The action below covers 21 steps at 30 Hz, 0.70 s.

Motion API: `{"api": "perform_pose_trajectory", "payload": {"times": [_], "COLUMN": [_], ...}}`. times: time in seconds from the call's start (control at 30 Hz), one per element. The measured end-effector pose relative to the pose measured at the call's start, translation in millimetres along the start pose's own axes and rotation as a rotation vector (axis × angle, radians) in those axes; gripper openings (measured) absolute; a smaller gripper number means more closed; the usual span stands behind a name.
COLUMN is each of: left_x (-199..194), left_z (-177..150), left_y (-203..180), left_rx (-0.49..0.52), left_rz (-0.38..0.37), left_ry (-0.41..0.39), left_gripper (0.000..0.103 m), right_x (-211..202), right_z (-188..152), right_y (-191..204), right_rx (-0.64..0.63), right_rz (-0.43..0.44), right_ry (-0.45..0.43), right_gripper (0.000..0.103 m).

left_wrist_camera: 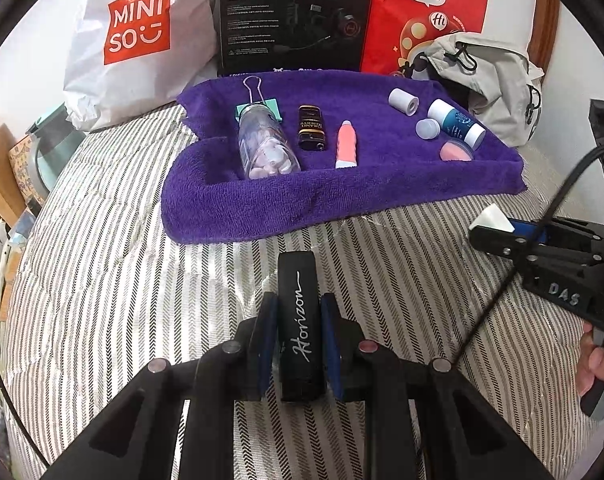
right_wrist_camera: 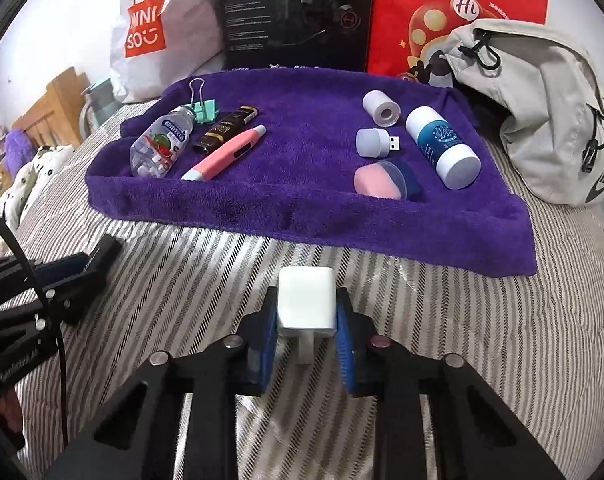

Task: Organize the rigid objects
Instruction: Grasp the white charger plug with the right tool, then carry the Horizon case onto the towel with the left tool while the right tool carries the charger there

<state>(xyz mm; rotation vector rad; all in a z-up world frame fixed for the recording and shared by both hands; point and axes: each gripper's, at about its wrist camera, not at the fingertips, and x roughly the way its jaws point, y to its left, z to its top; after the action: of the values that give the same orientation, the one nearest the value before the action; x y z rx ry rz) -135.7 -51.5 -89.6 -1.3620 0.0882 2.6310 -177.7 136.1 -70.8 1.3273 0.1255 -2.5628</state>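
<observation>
Both sets of jaws are clamped on something. The left gripper [left_wrist_camera: 298, 344] pinches a black box [left_wrist_camera: 300, 320] marked "Horizon" by its long sides, so it sticks out forward along the fingers. The right gripper [right_wrist_camera: 305, 316] squeezes a white charger [right_wrist_camera: 306, 298] between its blue pads [right_wrist_camera: 345, 332], with a short white stub pointing back toward the camera.

Both grippers hang low over the striped bedspread [left_wrist_camera: 102, 280], just short of the purple towel's [left_wrist_camera: 341, 196] near edge, fingers aimed at it. The right one sits off to the side of the left, angled inward; part of a hand [left_wrist_camera: 599, 364] shows at its handle.

The towel looks sorted into two groups. On the left, lying side by side lengthwise, are a bottle [left_wrist_camera: 264, 148] against a binder clip [left_wrist_camera: 258, 98], a dark lighter [left_wrist_camera: 310, 127] and a pink pen [left_wrist_camera: 347, 145]. On the right sit a tape roll [right_wrist_camera: 381, 109], a USB plug [right_wrist_camera: 375, 143], a blue-and-white tube [right_wrist_camera: 443, 148] and a pink puff [right_wrist_camera: 377, 181]. My guess is that the box and charger are meant for the bare middle, or to join those groups.
</observation>
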Motion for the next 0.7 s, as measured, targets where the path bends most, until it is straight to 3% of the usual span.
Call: {"api": "perform_pose_trajectory", "payload": {"times": [0.17,0.7], "left_x": [-3.0,-12.7], "left_z": [4.7,52.5], "left_y": [2.6,1.4], "left_rx": [-0.033,-0.020], "left_rz": [-0.062,-0.090], "left_ry": [-0.007,-0.047], "left_gripper": [0.021,0.021], "right_x": [-9.0,-30.7], "right_z": [-3.3,7.1], "right_y": [-18.0,-41.6], "right_rx": [0.027,0.026], "right_rz": [0.059,0.142], "right_ry": [0.022,0.015], "right_gripper": [0.026,0.026]}}
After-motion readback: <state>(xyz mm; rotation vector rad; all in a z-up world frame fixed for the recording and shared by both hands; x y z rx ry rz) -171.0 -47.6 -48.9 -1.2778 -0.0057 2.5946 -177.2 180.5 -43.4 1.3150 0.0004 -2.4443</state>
